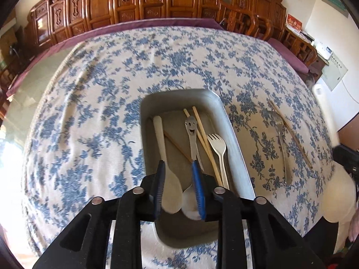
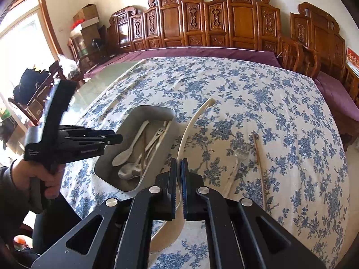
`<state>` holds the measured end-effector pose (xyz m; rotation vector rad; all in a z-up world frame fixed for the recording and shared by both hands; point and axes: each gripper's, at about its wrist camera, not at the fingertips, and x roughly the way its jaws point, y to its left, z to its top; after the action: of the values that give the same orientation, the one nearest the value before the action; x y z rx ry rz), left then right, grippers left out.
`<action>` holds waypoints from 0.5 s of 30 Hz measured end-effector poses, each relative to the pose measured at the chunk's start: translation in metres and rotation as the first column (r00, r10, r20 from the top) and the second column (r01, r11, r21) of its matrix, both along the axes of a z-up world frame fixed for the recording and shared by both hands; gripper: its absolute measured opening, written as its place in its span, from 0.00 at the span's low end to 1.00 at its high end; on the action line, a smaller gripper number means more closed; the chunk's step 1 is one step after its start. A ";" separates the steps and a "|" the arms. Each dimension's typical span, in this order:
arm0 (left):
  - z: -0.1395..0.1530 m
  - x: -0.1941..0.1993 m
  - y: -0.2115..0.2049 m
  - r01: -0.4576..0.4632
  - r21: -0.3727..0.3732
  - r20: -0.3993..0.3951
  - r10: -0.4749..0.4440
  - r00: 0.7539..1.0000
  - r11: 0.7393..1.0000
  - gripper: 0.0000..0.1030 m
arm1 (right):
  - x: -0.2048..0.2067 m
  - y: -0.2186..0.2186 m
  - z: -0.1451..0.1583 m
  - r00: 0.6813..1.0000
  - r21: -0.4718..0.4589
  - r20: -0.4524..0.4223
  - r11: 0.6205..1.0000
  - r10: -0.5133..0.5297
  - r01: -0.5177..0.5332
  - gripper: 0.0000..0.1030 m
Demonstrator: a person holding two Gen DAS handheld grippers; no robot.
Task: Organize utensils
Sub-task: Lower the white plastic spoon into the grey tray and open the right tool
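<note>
Utensils lie in the grey tray (image 1: 233,134) on the flowered tablecloth (image 1: 89,112). Left gripper (image 1: 178,165) hangs over the tray with jaws parted and holding nothing; the white spoon (image 1: 167,168) and the metal spoon (image 1: 193,139) lie below, between its pads. Right gripper (image 2: 178,163) is clenched on the cream ladle (image 2: 190,127), whose handle points to 12 o'clock. A fork (image 2: 235,165) and a chopstick (image 2: 260,168) lie at its 2 o'clock.
</note>
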<state>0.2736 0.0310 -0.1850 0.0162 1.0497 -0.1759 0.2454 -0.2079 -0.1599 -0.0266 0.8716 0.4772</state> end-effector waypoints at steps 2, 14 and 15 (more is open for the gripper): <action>0.009 -0.007 0.006 -0.004 0.000 0.018 0.004 1.000 1.000 0.24 | 0.002 0.007 0.000 1.000 0.005 -0.002 1.000 0.009 -0.009 0.05; 0.047 -0.036 0.049 -0.060 -0.004 0.101 0.060 0.993 0.998 0.43 | 0.020 0.057 -0.007 0.997 0.020 -0.023 0.997 0.072 -0.072 0.05; 0.050 -0.038 0.053 -0.068 -0.004 0.109 0.068 0.992 0.998 0.54 | 0.021 0.060 -0.008 0.997 0.020 -0.026 0.997 0.075 -0.074 0.05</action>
<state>0.2356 0.0836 -0.1352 -0.0102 0.9402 -0.1117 0.2668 -0.1483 -0.1680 -0.0355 0.8946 0.5569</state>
